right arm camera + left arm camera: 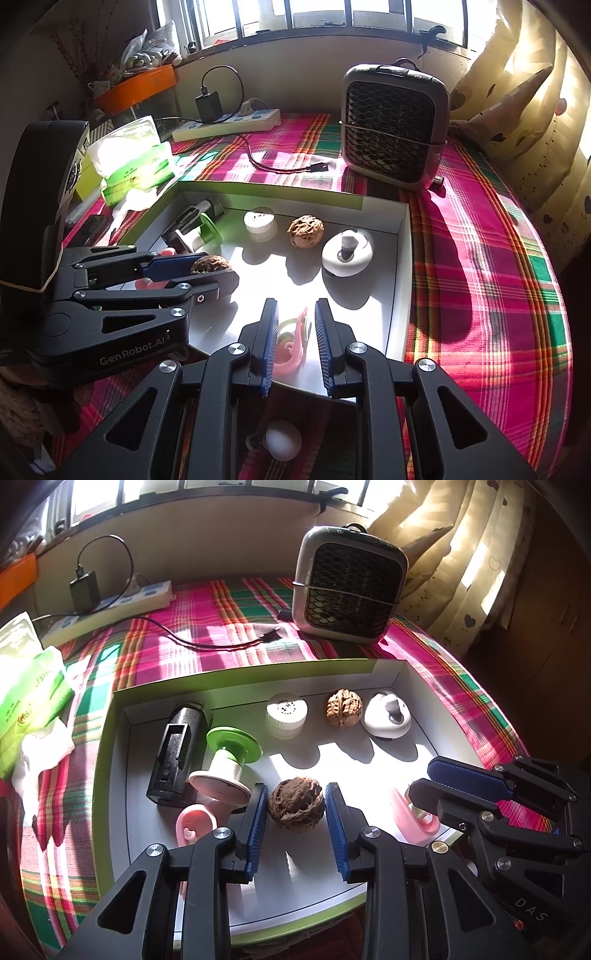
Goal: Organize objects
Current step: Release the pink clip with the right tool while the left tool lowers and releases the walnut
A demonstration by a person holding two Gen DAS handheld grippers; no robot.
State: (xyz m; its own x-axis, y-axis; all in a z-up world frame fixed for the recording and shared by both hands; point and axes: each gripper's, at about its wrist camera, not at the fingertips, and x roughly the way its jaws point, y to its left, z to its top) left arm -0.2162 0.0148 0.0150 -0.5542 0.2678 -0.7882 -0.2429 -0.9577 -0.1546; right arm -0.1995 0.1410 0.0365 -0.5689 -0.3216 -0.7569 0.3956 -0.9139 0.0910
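A white tray with a green rim (110,738) lies on the plaid cloth. My left gripper (297,805) has its blue pads around a dark walnut (296,805); small gaps show on both sides, so the jaws are open. It also shows in the right wrist view (208,264). My right gripper (295,326) is open around a pink hook (291,347) near the tray's front edge; the hook also shows in the left wrist view (413,818). In the tray lie a lighter walnut (343,707), a white cap (286,710), a white-grey knob (386,714), a green spool (229,760), a black holder (177,753) and a second pink hook (194,821).
A grey heater fan (349,585) stands behind the tray, with a power strip (122,603), charger and cable (207,642) on the cloth. A green tissue pack (26,698) lies left. A white egg-like thing (282,439) lies below my right gripper. Curtains hang at right.
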